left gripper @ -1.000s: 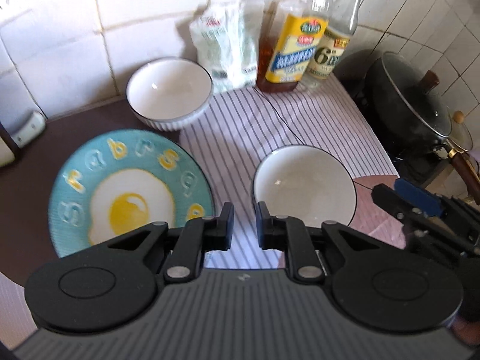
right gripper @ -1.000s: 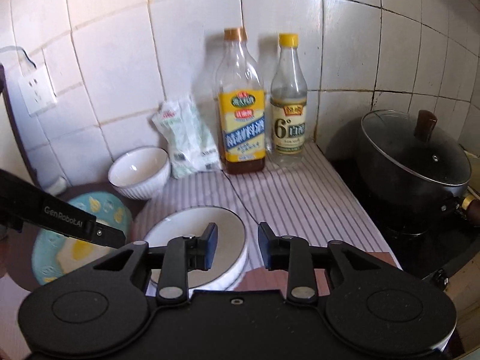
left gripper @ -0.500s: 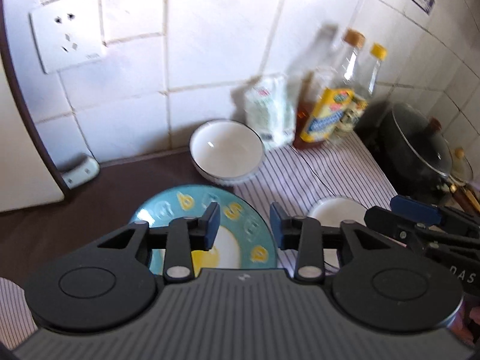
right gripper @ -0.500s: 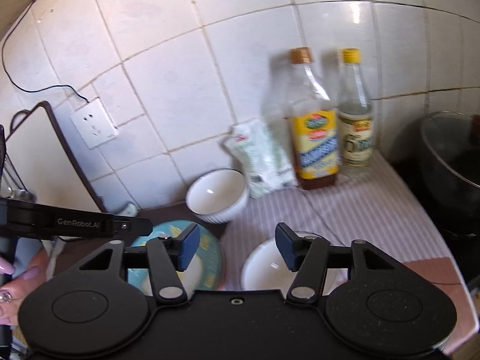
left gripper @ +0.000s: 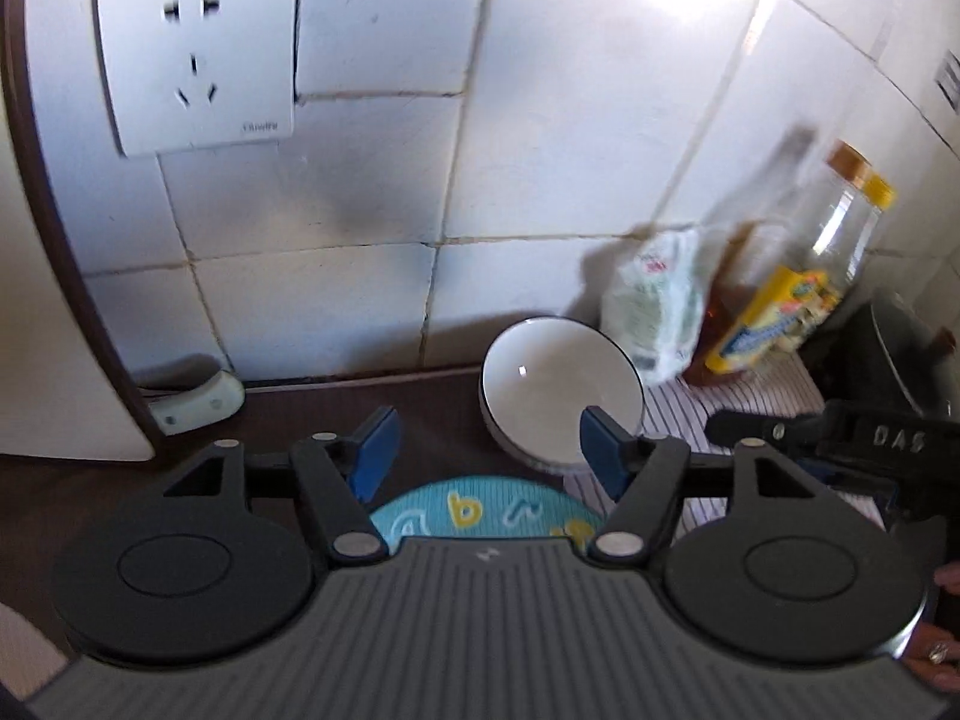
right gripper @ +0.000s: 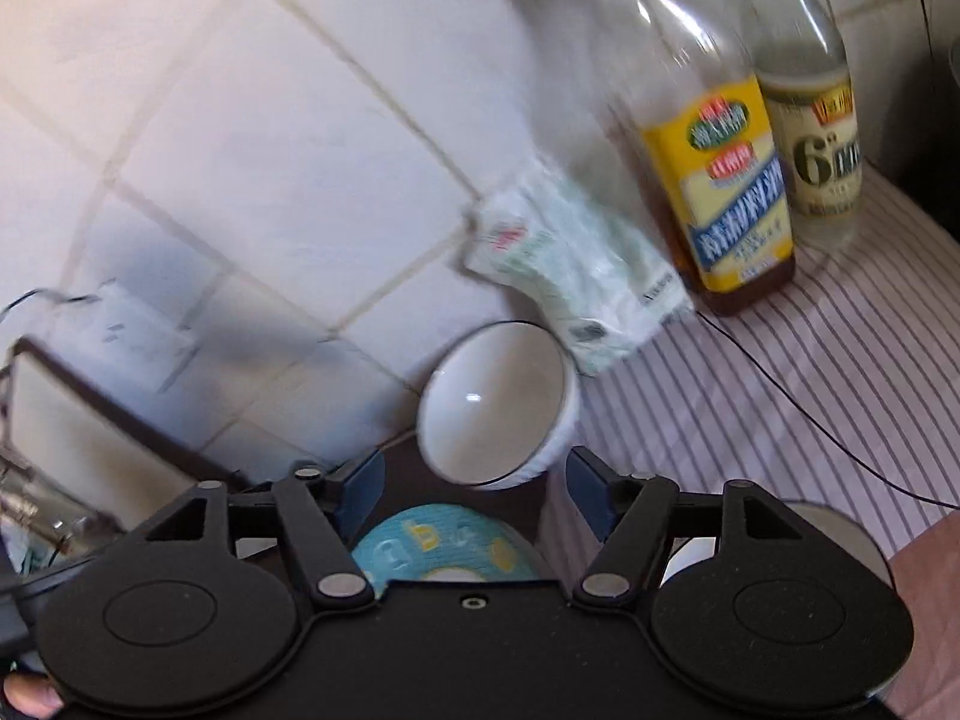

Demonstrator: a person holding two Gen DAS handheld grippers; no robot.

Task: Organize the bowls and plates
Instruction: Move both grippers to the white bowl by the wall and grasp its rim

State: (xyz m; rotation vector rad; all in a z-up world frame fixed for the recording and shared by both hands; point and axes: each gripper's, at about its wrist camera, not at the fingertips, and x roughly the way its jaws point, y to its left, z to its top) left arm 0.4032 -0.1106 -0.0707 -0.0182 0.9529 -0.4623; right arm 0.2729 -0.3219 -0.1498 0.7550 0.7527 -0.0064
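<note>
A white bowl [left gripper: 561,390] stands by the tiled wall, at the edge of a striped cloth [left gripper: 750,402]. In front of it lies a blue plate with a fried-egg picture [left gripper: 486,510], mostly hidden under my left gripper [left gripper: 487,453]. Its jaws are opening with nothing between them. My right gripper [right gripper: 474,483] points at the same bowl [right gripper: 492,402], which sits just beyond its tips. Its jaws are opening too, and the pads touch nothing. The plate [right gripper: 438,546] shows below. A second pale bowl rim [right gripper: 840,519] peeks from behind the right gripper's body.
An oil bottle [right gripper: 720,180], a vinegar bottle [right gripper: 822,138] and a plastic packet [right gripper: 570,276] stand against the wall to the right of the bowl. A dark pot [left gripper: 900,348] sits at far right, a wall socket [left gripper: 198,54] upper left. My right gripper [left gripper: 840,438] reaches in from the right.
Both grippers have swung left, toward the wall bowl and the blue plate, and their jaws have spread wider. The front bowl has slipped out of the left wrist view.
</note>
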